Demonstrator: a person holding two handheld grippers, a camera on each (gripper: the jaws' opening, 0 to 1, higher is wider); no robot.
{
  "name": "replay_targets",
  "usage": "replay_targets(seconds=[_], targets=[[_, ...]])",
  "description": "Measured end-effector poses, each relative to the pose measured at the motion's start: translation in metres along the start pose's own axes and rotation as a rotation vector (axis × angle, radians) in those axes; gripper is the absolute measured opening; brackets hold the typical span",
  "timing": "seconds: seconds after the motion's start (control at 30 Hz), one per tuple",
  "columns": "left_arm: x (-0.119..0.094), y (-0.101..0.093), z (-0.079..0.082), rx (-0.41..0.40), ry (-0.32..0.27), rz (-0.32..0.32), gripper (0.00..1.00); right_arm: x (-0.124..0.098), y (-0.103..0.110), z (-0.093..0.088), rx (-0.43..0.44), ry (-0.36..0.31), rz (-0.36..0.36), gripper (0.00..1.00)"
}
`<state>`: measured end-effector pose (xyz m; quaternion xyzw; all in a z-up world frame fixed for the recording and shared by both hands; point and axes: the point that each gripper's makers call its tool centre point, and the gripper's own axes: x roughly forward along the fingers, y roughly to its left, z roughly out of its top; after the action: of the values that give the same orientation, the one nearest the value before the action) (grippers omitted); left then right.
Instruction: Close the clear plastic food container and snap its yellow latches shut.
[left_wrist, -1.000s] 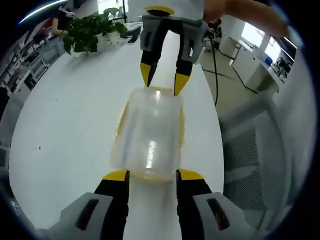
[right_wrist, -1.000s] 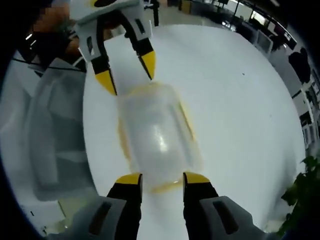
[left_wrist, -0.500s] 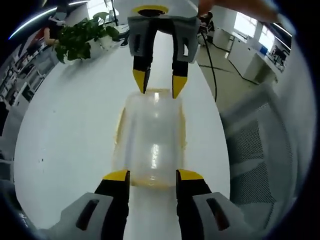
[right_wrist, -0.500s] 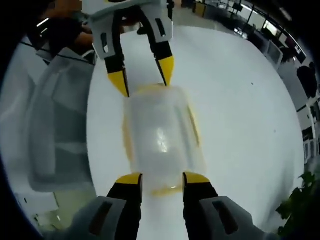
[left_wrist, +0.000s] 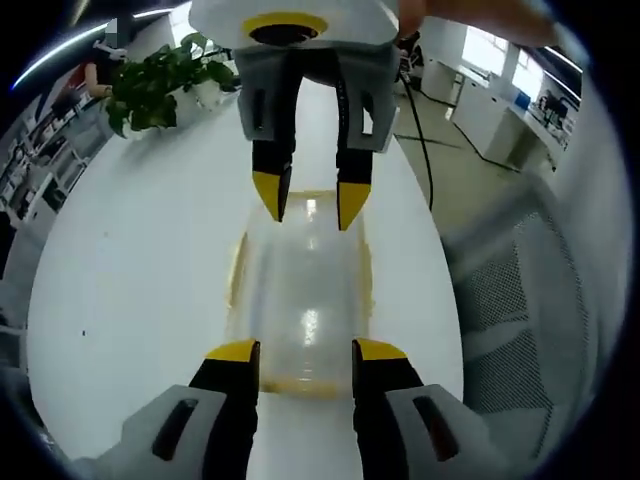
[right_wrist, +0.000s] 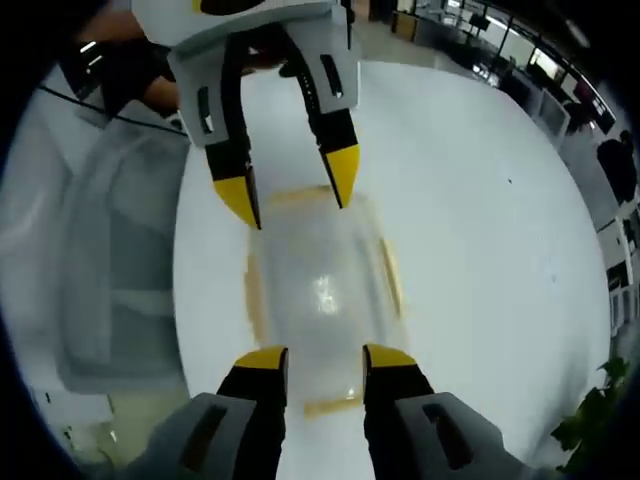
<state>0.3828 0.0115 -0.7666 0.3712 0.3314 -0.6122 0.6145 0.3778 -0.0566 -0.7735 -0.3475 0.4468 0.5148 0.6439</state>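
A clear food container (left_wrist: 300, 290) with yellow latches (right_wrist: 392, 278) along its sides is seen lying near one long edge of the white bench (left_wrist: 130, 260), with wide bare surface on its other side. Nothing can be made out inside it. The left gripper (left_wrist: 298, 352) is set at one short end, its jaws parted about as wide as that end, gripping nothing. The right gripper (right_wrist: 323, 362) is placed at the opposite end, jaws likewise apart and empty. A mesh chair (left_wrist: 520, 300) stands beyond the near edge; a potted plant (left_wrist: 155, 85) sits far off.
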Motion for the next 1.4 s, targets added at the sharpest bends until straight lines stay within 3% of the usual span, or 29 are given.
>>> replay_targets(seconds=[0.77,1.4], targets=[[0.014,0.002,0.021,0.001,-0.052,-0.005,0.36,0.005,-0.004,0.010,0.008,-0.055,0.002,0.26],[0.023,-0.017,0.030,-0.046,-0.088,-0.005,0.37,0.005,-0.027,0.026,0.001,-0.092,-0.034,0.26]])
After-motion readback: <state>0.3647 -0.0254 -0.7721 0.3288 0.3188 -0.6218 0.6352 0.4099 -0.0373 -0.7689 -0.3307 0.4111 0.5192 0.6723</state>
